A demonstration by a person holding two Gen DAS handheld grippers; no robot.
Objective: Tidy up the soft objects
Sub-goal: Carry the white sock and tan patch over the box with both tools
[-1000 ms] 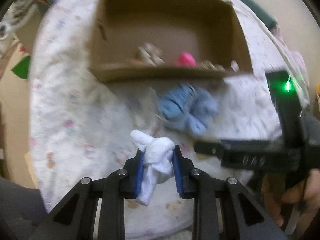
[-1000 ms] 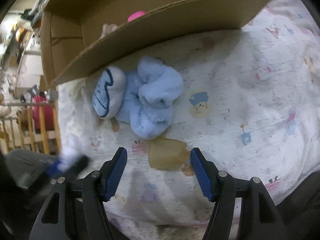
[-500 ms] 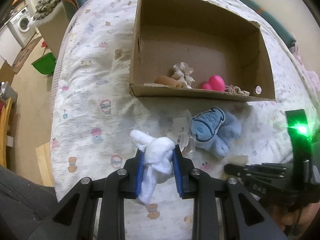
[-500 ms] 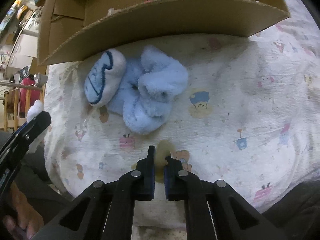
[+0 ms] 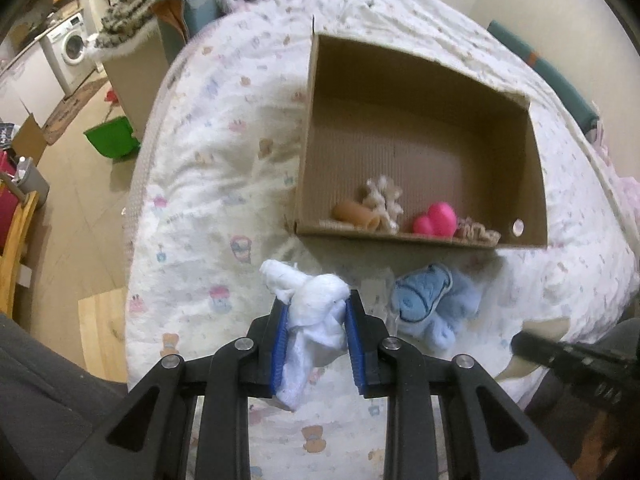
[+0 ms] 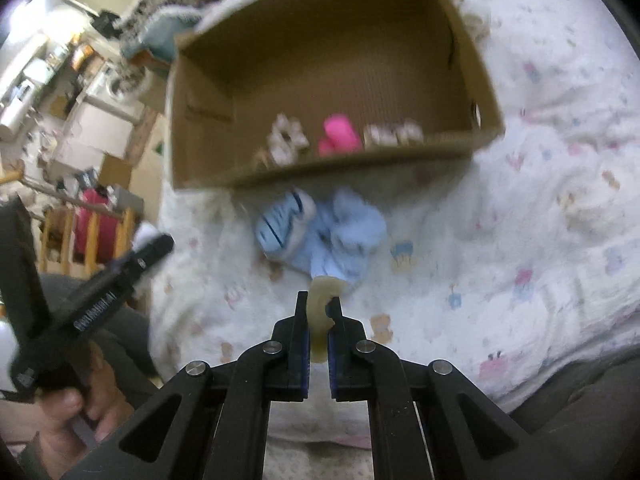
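My left gripper [image 5: 316, 312] is shut on a white cloth bundle [image 5: 314, 308] and holds it above the bed, short of the cardboard box [image 5: 420, 236]. My right gripper [image 6: 319, 312] is shut on a thin beige soft piece [image 6: 322, 312], lifted off the quilt. A light blue plush toy [image 5: 432, 304] lies on the quilt in front of the box; it also shows in the right wrist view [image 6: 320, 232]. The box [image 6: 320, 168] holds a pink soft toy [image 5: 436, 220], a cream fabric piece [image 5: 384, 200], a tan roll [image 5: 356, 216] and a small patterned item [image 5: 478, 232].
The bed has a white printed quilt [image 5: 208, 208]. Its left edge drops to a floor with a green bin [image 5: 114, 136] and a washing machine [image 5: 68, 52]. A wooden rail [image 6: 92, 236] stands left in the right wrist view. A teal cushion [image 5: 552, 76] lies far right.
My right gripper closed on the beige piece and lifted it off the quilt, pulling back from the blue plush. My left gripper rose and drew back, still holding the white cloth.
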